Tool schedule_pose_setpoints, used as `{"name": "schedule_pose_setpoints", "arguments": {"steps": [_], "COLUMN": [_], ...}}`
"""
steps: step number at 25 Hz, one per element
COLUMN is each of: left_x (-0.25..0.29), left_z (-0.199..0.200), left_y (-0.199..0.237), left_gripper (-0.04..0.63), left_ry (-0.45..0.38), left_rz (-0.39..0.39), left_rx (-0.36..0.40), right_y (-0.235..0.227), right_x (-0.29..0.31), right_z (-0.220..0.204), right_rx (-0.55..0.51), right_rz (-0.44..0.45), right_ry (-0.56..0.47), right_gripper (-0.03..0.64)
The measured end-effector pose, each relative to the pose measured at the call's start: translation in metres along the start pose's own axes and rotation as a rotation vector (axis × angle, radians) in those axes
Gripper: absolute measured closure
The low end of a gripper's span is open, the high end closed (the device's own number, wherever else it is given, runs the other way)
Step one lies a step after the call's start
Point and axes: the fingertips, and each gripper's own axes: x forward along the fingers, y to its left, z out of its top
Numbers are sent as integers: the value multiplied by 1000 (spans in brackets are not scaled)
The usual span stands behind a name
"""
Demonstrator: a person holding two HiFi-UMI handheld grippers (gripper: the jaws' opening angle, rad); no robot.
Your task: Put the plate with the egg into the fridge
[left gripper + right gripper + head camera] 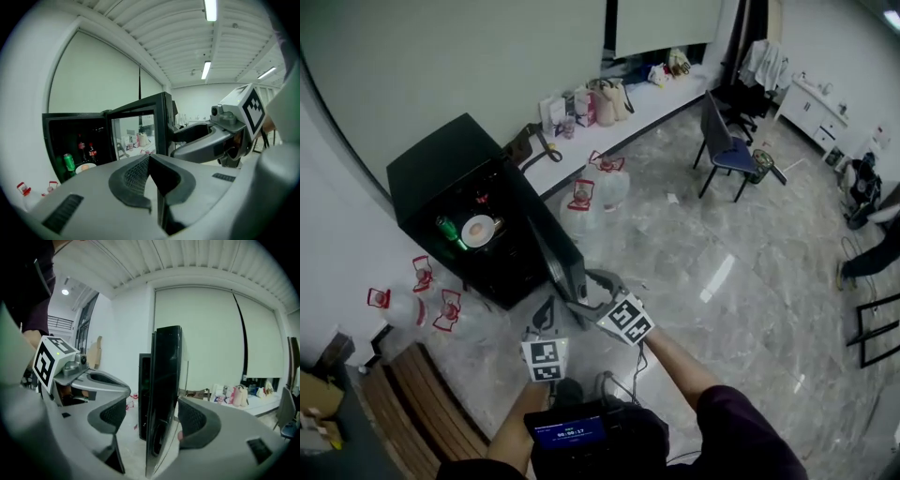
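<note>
The round white plate with the egg (478, 230) is seen on a shelf inside the small black fridge (441, 173). Its glass-fronted black door (555, 255) is straddled by the spread right hand-held gripper (584, 298). The left hand-held gripper (542, 317) is pressed together and empty. The door is best swung smoothly and pushed until it seals.
</note>
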Motion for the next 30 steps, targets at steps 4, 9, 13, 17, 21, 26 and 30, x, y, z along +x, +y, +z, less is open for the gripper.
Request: {"name": "schedule_pose_setpoints", "arguments": {"steps": [4, 9, 13, 17, 21, 26, 30], "left_x": [-32, -64, -84, -95, -105, -112, -113], "left_z": [-1, -3, -6, -4, -7, -8, -2], "left_y": [21, 55, 79, 98, 114, 127, 134], "left_gripper": [586, 586, 586, 586, 586, 586, 586], "left_ry": [-13, -11, -15, -25, -29, -45, -61], "left_rz": [91, 190, 235, 258, 276, 295, 295], "left_rx": [2, -10, -11, -6, -9, -25, -28], "right_y": [42, 68, 97, 118, 136, 143, 143], "right_x": [16, 33, 53, 72, 83, 88, 88], "right_z": [7, 29, 46, 54, 56, 62, 75], "right_rx": [-12, -25, -76, -85, -97, -94, -87], "right_rz": [118, 148, 162, 170, 178, 151, 131], "right_ry": [-24, -99, -137, -147, -140, -151, -174], "right_gripper": [264, 513, 607, 607, 607, 607, 607]}}
